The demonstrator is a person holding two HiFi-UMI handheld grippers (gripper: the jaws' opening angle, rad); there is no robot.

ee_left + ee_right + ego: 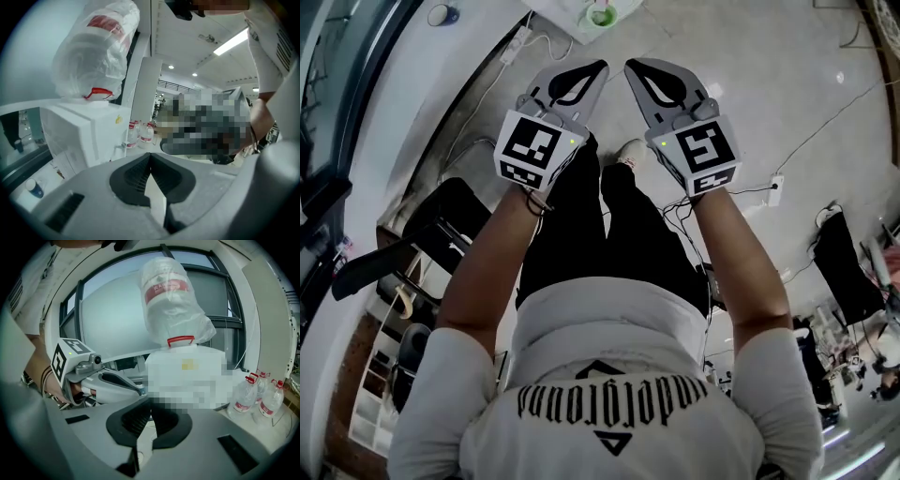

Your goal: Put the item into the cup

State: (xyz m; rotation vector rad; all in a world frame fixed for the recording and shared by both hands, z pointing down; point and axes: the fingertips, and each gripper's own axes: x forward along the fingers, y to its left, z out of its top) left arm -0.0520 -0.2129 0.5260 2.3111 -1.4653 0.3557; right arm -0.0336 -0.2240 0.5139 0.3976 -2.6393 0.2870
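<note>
Both grippers are held up side by side in front of the person's body, above the floor. In the head view my left gripper (596, 67) and my right gripper (632, 67) point away with their tips close to each other. Each has its jaws pressed together with nothing between them, as the left gripper view (150, 155) and the right gripper view (149, 402) show. A small green cup-like thing (600, 14) sits on a white surface at the top edge; I cannot tell what it is. No item to pick up shows.
A white water dispenser (79, 129) with a bagged bottle (172, 301) on top stands ahead. Small water bottles (253, 397) stand beside it. On the floor are cables, a power strip (773, 190), a black chair (450, 220) and a tape roll (442, 14).
</note>
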